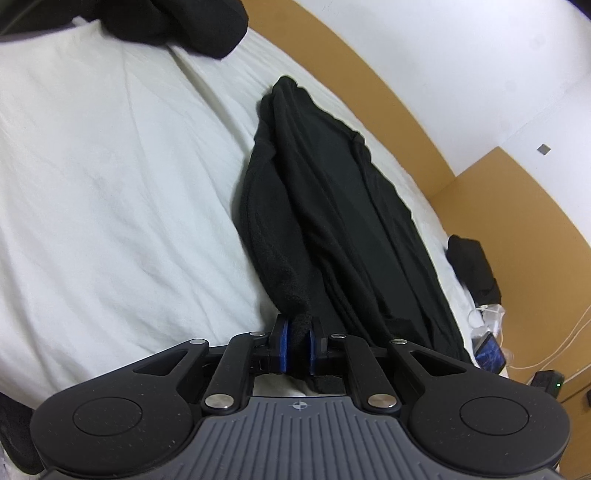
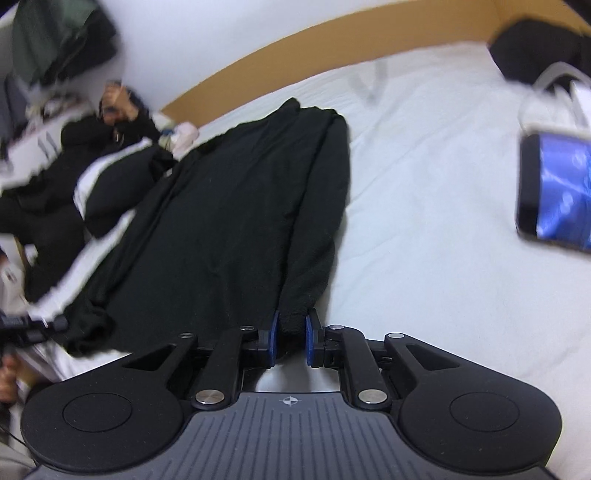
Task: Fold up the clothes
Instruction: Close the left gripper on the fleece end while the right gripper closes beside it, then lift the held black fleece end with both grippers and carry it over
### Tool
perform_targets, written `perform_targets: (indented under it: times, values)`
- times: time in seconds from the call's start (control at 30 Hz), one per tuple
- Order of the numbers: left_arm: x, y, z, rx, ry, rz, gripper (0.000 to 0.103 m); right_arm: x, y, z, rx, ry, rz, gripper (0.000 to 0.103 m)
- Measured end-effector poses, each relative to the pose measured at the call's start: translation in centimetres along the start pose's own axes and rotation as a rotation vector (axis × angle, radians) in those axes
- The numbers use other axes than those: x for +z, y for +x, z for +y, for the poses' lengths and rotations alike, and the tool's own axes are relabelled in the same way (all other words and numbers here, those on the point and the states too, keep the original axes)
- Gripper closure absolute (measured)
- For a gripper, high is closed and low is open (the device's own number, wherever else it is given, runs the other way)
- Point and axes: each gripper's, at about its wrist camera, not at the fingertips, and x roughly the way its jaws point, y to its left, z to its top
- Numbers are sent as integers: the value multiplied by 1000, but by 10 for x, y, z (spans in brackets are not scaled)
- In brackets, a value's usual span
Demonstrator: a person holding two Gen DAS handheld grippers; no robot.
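In the left wrist view, the left gripper (image 1: 299,345) is filling the bottom of the frame, its two blue-padded jaws drawn close together and pinching a fuzzy edge of a black garment (image 1: 325,206) at lower centre. The garment is stretching away from the jaws toward the upper middle of the frame as a long, partly folded band, lying on a white bed sheet (image 1: 110,177) that is covering the left and centre. Another heap of dark clothing (image 1: 192,26) is sitting at the top left edge. At the right edge, near the foot of the garment, a phone with a lit blue screen (image 1: 489,352) is resting beside white cables, and a small black bag (image 1: 472,266) is lying just above it. A tan headboard (image 1: 406,110) is curving across the upper right below a white wall.

In the right wrist view, the right gripper (image 2: 290,341) is occupying the bottom of the frame, its blue-padded jaws closing on a bunched corner of the same black garment (image 2: 229,221) at lower centre. The garment is spreading broad and flat from there toward the upper middle. A hand (image 2: 9,380) is showing at the lower left edge. The phone (image 2: 557,192) is lying at the right edge, well apart from the garment. A blurred pile of dark clothing with white stripes (image 2: 74,177) is lying at the left, touching the garment's left side
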Motion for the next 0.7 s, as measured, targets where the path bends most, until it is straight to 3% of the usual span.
perform_targets:
  times: [0.1,0.23,0.4,0.57,0.7]
  values:
    - [0,1,-1,1,-8,-16,95,1,1,9,-28,-33,-5,90]
    - [0,-18,-17,-44,41,-84,96,0,-14,6,17,20,-55,92]
    - [17,-48,-36,-91,102,-173,96,1,-59,0,122,42,-188,92]
    - [31,-72,-49,-140,112,-246,96,15,-76,6,151,56,-265,92]
    - [23,-99,-49,-177,105,-289,96,22,-94,8,171,51,-296,92]
